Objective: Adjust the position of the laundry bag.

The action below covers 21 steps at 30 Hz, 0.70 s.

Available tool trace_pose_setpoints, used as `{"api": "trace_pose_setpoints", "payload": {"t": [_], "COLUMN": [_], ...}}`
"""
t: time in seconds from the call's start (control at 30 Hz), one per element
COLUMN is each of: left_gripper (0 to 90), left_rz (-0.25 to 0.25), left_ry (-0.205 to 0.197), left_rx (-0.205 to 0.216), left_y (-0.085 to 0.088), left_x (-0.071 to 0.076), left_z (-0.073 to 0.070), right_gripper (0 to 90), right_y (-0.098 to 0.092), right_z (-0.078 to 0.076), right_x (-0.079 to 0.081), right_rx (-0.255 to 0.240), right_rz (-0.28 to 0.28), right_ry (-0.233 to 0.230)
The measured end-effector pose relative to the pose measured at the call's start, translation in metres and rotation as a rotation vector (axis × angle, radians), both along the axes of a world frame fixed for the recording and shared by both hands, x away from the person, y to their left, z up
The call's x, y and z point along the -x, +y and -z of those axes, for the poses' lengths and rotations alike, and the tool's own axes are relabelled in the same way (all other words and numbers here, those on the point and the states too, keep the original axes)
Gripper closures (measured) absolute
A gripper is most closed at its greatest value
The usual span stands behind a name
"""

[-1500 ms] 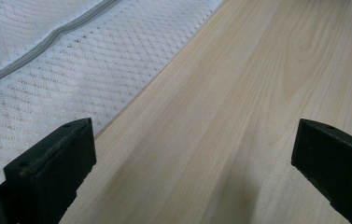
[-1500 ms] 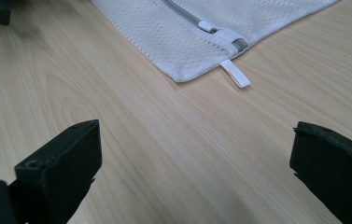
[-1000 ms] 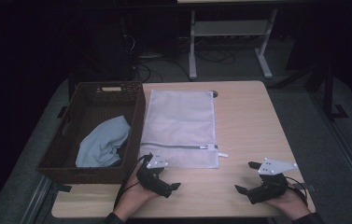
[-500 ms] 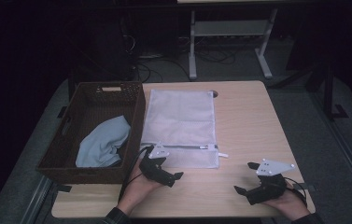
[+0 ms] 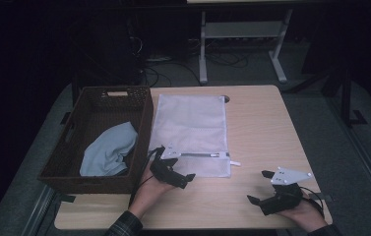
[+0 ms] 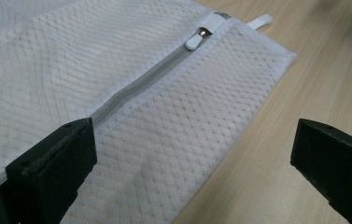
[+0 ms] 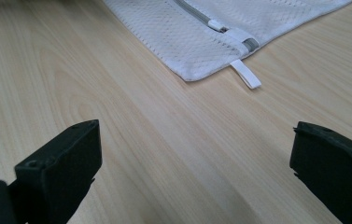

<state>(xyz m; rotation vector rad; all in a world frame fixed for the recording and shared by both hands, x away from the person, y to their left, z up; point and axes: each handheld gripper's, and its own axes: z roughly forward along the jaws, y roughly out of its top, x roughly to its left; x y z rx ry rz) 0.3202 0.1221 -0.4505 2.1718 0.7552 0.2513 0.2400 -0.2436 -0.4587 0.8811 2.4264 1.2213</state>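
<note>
A white mesh laundry bag (image 5: 190, 128) lies flat on the wooden table (image 5: 262, 123), its grey zipper (image 6: 141, 86) running along the near end with a white pull (image 6: 196, 41). My left gripper (image 5: 173, 169) is open at the bag's near left corner, one jaw over the mesh and the other over bare wood. The right gripper (image 5: 266, 189) rests open near the table's front right, apart from the bag. In the right gripper view the bag's corner (image 7: 201, 65) and its white tab (image 7: 246, 74) lie ahead.
A dark wicker basket (image 5: 70, 162) stands at the table's left with a light blue cloth (image 5: 109, 150) inside. A white desk frame (image 5: 242, 34) and cables on the floor lie beyond the far edge.
My left gripper has moved forward and up from the front edge onto the bag's near corner. The right gripper has stayed in place.
</note>
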Motion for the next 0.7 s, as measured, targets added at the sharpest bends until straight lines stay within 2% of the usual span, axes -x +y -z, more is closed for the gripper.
{"api": "trace_pose_setpoints", "payload": {"t": [0.57, 0.7], "left_gripper": [5.3, 5.8], "left_rz": [-0.039, -0.046], "left_ry": [-0.018, -0.005], "left_rx": [0.017, 0.012], "left_y": [-0.005, -0.006], "left_x": [-0.024, -0.03], "left_z": [-0.004, -0.002], "right_gripper": [1.9, 1.9], "right_y": [-0.001, -0.002], "right_z": [0.0, 0.0], "right_x": [-0.001, 0.0], "right_rx": [0.004, 0.002], "right_rz": [0.009, 0.017], "right_ry": [-0.006, -0.005]}}
